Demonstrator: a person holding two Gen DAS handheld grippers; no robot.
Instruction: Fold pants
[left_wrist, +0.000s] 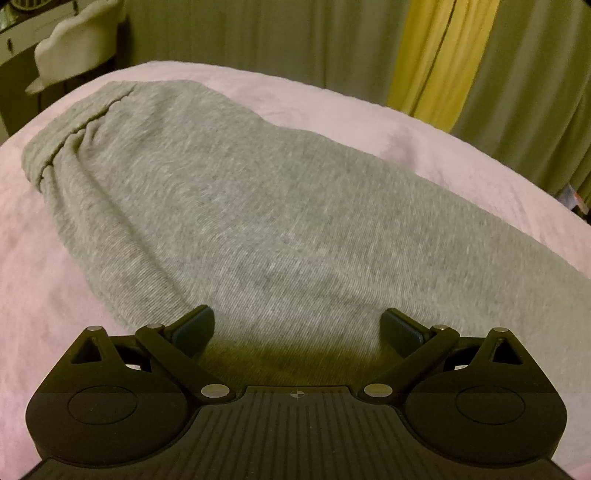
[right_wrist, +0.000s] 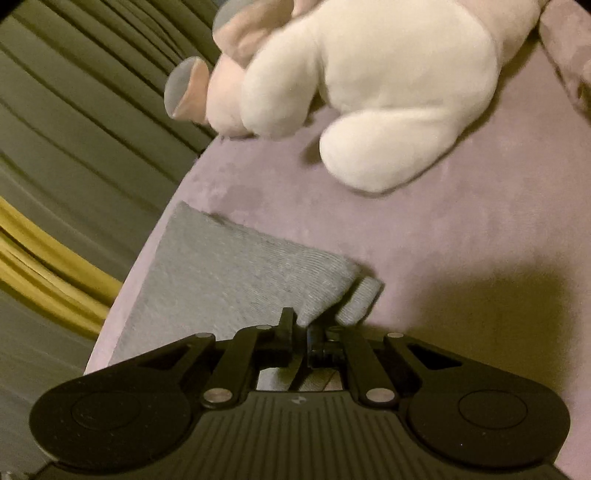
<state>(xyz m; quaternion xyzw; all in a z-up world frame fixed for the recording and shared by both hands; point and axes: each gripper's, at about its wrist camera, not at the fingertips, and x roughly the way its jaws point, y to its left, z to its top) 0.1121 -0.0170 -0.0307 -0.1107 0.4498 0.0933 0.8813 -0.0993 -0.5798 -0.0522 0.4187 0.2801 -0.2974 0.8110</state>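
Grey knit pants (left_wrist: 221, 206) lie flat across a pink bed cover (left_wrist: 44, 258), their ribbed waistband (left_wrist: 70, 125) at the far left in the left wrist view. My left gripper (left_wrist: 298, 326) hovers open just over the near part of the pants, with cloth below the wide gap but nothing pinched. In the right wrist view a corner of the grey pants (right_wrist: 229, 273) lies near the bed's edge. My right gripper (right_wrist: 301, 325) is shut on that corner, which bunches up into a small fold beside the fingertips.
A white and pink plush toy (right_wrist: 369, 92) lies on the bed cover (right_wrist: 461, 240) beyond the right gripper. Green and yellow curtains (left_wrist: 443, 55) hang behind the bed. A white chair (left_wrist: 77, 40) stands at the far left. The bed's edge runs close to the pants corner.
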